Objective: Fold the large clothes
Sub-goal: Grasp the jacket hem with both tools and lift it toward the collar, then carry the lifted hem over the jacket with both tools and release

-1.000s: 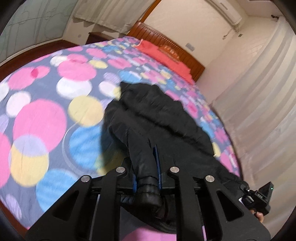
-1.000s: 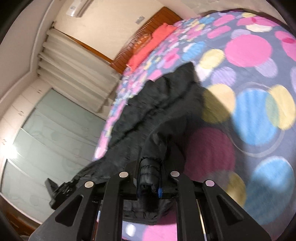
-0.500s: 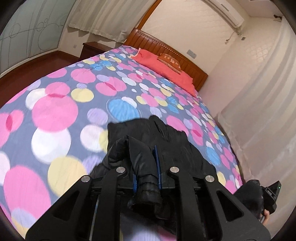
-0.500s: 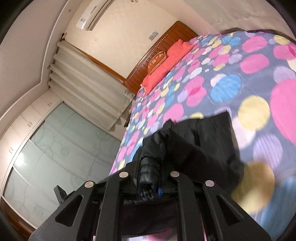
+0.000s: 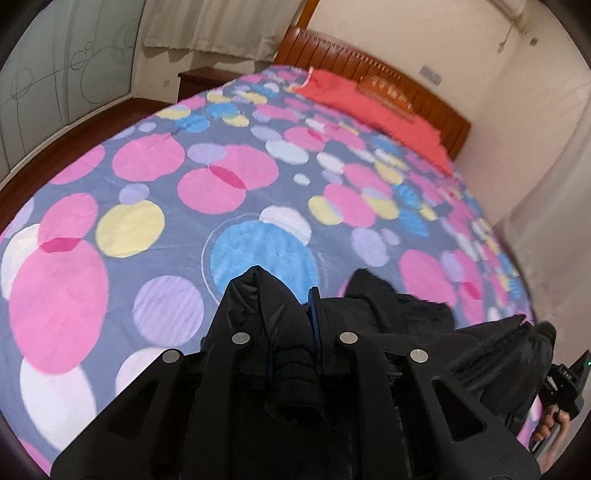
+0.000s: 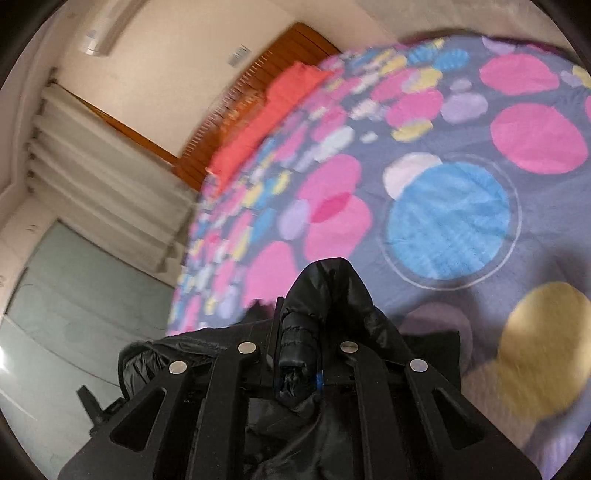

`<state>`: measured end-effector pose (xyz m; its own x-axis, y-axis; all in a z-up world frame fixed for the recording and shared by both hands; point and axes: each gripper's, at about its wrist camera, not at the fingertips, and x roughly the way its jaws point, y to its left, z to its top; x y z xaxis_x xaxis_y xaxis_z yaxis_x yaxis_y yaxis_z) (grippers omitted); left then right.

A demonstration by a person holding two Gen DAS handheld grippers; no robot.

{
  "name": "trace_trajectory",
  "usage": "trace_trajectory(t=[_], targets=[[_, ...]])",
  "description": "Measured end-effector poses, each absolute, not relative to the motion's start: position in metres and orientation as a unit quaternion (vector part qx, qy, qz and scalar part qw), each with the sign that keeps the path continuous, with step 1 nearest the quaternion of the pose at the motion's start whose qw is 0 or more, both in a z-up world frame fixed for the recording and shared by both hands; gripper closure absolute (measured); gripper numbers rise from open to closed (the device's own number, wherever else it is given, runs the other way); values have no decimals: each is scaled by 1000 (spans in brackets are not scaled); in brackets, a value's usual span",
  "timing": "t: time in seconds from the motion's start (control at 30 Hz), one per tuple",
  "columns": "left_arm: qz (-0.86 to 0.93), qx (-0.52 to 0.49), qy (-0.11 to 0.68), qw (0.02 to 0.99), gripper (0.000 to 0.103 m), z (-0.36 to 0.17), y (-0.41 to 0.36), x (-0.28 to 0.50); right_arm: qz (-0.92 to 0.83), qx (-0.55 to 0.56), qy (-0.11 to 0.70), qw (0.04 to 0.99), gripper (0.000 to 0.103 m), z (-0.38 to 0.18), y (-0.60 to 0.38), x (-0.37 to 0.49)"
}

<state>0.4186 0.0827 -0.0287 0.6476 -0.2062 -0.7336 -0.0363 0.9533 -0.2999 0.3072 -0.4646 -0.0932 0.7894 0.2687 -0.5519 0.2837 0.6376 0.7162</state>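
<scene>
Tools (image 5: pixel 291 325) farther along bed (image 5: pixel 147 166), jacket (image 5: pixel 402 317) trailing

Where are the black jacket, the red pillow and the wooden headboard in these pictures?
black jacket (image 5: pixel 284 314): left wrist view, bunched fabric pinched between the fingers.
red pillow (image 5: pixel 354 99): left wrist view, its top face.
wooden headboard (image 6: pixel 266 70): right wrist view, slatted panel above the pillow.

This is a bedroom in a home. A wide bed (image 5: pixel 155 258) takes up most of the room, spread with a grey cover of pink, blue and yellow circles, and has a slatted wooden headboard (image 5: pixel 369 70) with red pillows (image 5: pixel 362 99) against it. Pale curtains (image 6: pixel 99 177) hang along the wall, frosted glass sliding doors (image 5: pixel 55 70) stand beside them, and an air conditioner (image 6: pixel 107 29) is mounted high on the cream wall.
</scene>
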Motion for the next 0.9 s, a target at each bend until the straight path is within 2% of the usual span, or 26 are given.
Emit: trace_trajectory(t=[0.2, 0.43, 0.53, 0.63, 0.73, 0.77, 0.8, 0.83, 0.9], targets=[[-30, -110, 437, 892, 89, -71, 70, 453, -27, 418, 361, 833, 91, -142, -463, 344], [-25, -89, 449, 889, 87, -97, 63, 468, -38, 407, 376, 832, 89, -157, -461, 352], [-38, -99, 446, 889, 80, -91, 67, 466, -35, 402, 379, 833, 84, -151, -460, 352], [-59, -117, 438, 889, 67, -76, 77, 460, -28, 406, 375, 833, 78, -140, -464, 346], [-72, -164, 429, 885, 50, -61, 95, 454, -21, 428, 351, 833, 62, -127, -470, 335], [-70, -186, 422, 885, 36, -55, 103, 452, -26, 431, 341, 835, 50, -121, -471, 330], [-48, -193, 407, 891, 23, -46, 110, 448, -39, 426, 330, 841, 46, -114, -470, 325], [-16, -190, 387, 902, 19, -38, 116, 442, -44, 421, 324, 846, 46, -108, -468, 322], [6, -185, 361, 914, 17, -24, 122, 435, -46, 397, 314, 861, 46, -93, -458, 317]])
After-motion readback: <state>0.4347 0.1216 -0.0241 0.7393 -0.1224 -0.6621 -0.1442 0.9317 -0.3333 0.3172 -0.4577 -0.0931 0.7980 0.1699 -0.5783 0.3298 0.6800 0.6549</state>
